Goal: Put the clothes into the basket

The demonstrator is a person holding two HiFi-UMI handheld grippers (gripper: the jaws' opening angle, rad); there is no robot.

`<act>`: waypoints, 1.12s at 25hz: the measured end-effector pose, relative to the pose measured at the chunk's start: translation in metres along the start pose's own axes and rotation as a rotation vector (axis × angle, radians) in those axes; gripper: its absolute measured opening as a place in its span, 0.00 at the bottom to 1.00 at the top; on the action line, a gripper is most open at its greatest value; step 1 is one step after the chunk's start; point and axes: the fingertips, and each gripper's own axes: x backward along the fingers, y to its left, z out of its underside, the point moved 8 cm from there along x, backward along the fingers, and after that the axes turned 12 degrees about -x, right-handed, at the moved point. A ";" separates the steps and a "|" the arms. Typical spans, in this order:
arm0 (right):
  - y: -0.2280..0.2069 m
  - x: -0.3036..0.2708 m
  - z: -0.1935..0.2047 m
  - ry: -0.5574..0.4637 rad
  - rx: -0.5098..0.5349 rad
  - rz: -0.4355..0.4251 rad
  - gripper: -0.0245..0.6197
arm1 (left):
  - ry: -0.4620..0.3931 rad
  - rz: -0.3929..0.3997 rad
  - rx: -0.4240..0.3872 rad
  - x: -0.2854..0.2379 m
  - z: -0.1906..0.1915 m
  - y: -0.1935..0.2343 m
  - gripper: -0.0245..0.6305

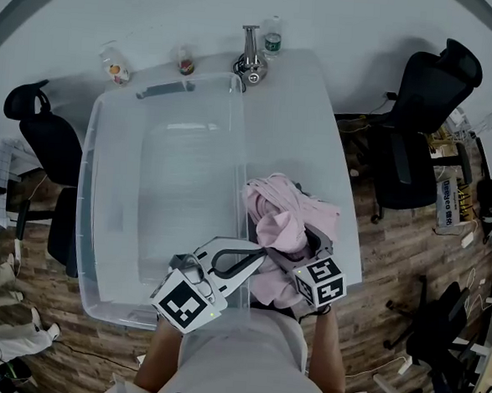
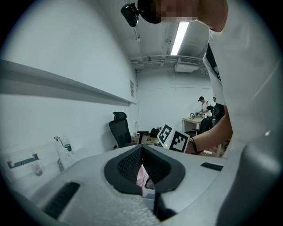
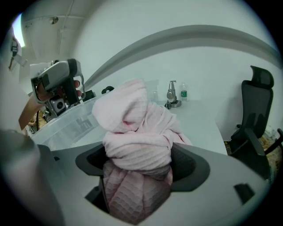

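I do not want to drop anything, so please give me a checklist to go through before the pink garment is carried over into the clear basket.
1. Right gripper grips the pink garment: ok, cloth is bunched between its jaws.
2. Clear plastic basket has room: ok, it looks empty.
3. Garment is off the white table: not ok, part of it seems to lie there.
4. Left gripper is free of cloth: cannot tell; jaws together, tips at the garment's edge.
5. Way over the basket wall: probably not ok, the left gripper sits in between.
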 end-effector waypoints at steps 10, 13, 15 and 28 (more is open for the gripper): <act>0.015 0.038 -0.025 -0.140 -0.022 -0.041 0.67 | -0.045 -0.023 -0.049 0.005 -0.014 -0.004 0.04; 0.021 0.048 -0.035 -0.181 -0.022 -0.060 0.67 | -0.045 -0.031 -0.049 0.009 -0.016 -0.005 0.04; 0.026 0.054 -0.043 -0.204 -0.015 -0.067 0.67 | -0.066 -0.047 -0.069 0.012 -0.021 -0.002 0.04; 0.032 0.066 -0.046 -0.241 -0.095 -0.113 0.65 | -0.093 -0.088 -0.080 0.029 -0.026 -0.003 0.04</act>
